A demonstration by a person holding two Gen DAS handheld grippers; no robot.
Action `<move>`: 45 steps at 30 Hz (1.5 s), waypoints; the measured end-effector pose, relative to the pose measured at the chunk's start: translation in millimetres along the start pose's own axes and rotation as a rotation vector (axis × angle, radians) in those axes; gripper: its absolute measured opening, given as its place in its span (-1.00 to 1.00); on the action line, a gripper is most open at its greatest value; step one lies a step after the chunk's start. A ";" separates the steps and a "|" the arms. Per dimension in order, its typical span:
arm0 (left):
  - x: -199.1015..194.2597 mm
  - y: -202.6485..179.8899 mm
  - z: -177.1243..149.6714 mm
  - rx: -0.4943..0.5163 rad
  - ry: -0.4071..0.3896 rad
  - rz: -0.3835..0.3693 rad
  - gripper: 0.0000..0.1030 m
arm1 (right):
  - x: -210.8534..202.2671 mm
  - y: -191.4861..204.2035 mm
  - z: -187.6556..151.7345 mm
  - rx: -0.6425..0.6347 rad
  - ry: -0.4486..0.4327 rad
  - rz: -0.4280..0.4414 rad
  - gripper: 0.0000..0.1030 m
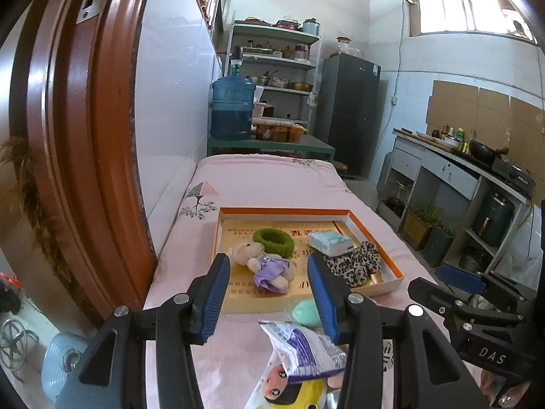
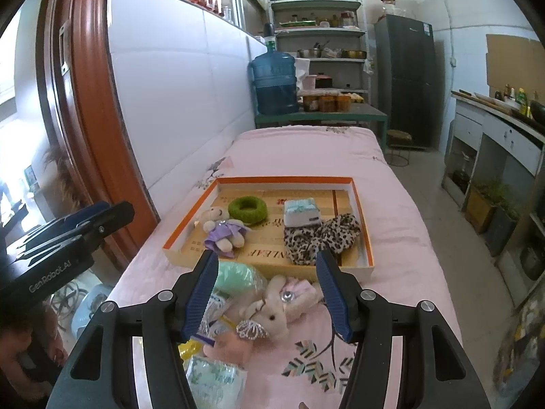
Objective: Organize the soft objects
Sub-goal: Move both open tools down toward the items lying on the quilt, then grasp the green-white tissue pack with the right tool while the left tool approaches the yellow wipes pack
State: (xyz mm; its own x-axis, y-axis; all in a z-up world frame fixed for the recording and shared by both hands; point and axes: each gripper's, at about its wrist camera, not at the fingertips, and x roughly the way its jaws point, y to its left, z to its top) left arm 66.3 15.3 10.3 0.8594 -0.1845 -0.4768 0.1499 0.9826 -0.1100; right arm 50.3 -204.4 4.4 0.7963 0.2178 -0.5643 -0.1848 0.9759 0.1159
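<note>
1. The right gripper (image 2: 267,289) stands wide open with nothing held; the pink plush rabbit (image 2: 272,310) lies right below and between its fingers on the pink cloth (image 2: 391,272)
2. The rabbit's long axis runs slantwise across the gap (head nearer the camera)
3. The left gripper (image 1: 269,293) is open and empty too, over a snack packet (image 1: 299,344), so the right is nearer
4. The tray (image 2: 361,204) lies just ahead, already holding a bear (image 2: 223,226)

I see a bed-like surface under a pink floral cover (image 2: 306,156). Directly on it: an orange-rimmed shallow box (image 2: 354,204); near its front edge, a mint-green soft item (image 2: 235,277), a pink plush rabbit (image 2: 272,310) and printed packets (image 1: 303,347).
</note>
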 end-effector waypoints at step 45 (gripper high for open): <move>-19.3 15.2 -77.9 -0.013 0.064 -0.017 -0.08 | 28.4 41.4 -98.6 0.013 0.240 0.041 0.43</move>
State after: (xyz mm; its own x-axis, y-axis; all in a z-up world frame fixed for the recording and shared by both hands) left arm 13.9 31.9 -50.1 0.8236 -0.2031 -0.5295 0.1581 0.9789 -0.1295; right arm 8.4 -159.0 -87.4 0.6282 0.2493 -0.7370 -0.2051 0.9668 0.1522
